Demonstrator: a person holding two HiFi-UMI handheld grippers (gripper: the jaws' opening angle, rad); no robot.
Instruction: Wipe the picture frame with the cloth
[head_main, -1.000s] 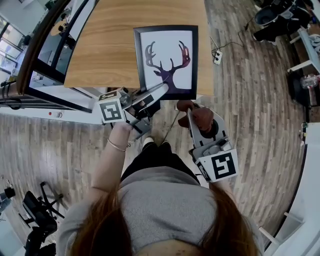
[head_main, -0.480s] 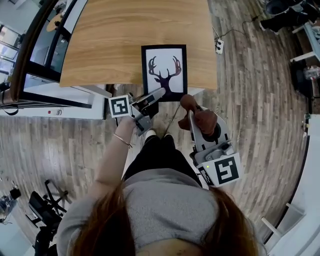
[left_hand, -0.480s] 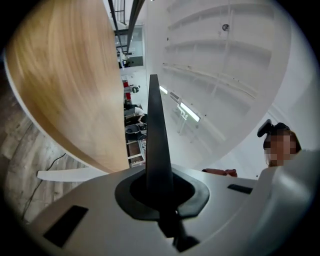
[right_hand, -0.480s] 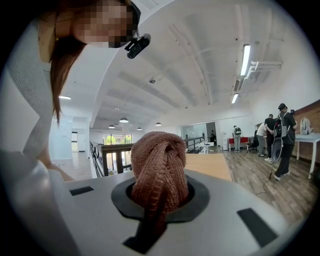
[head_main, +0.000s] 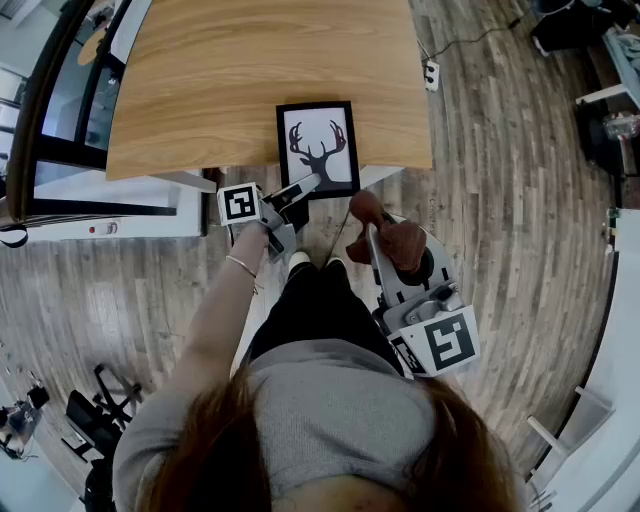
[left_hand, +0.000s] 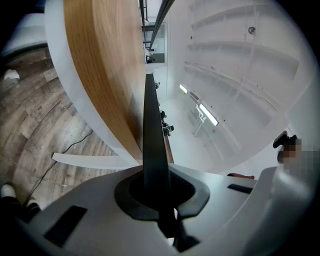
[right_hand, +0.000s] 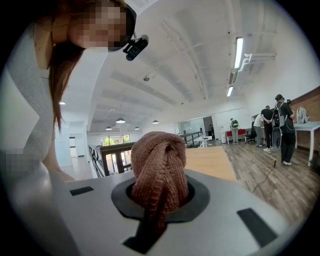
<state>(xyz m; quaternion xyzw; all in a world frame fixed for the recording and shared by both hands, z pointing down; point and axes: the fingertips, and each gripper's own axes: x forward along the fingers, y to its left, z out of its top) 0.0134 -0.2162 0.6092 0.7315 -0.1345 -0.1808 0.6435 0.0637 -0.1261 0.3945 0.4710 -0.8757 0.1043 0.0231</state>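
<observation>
Left gripper (head_main: 303, 187) clamped on the lower left corner of the picture frame (head_main: 318, 146); in its own view I see the black edge running between closed jaws. Frame overhangs the near edge of the wooden table (head_main: 220, 80). Right gripper (head_main: 372, 233) closed on the bunched brown cloth (head_main: 402, 242), just beside the frame, clear of the table

picture frame (head_main: 318, 148) at table (head_main: 220, 80) near edge, left tool (head_main: 300, 188) on its corner, cloth (head_main: 400, 243) in right tool (head_main: 370, 222)
</observation>
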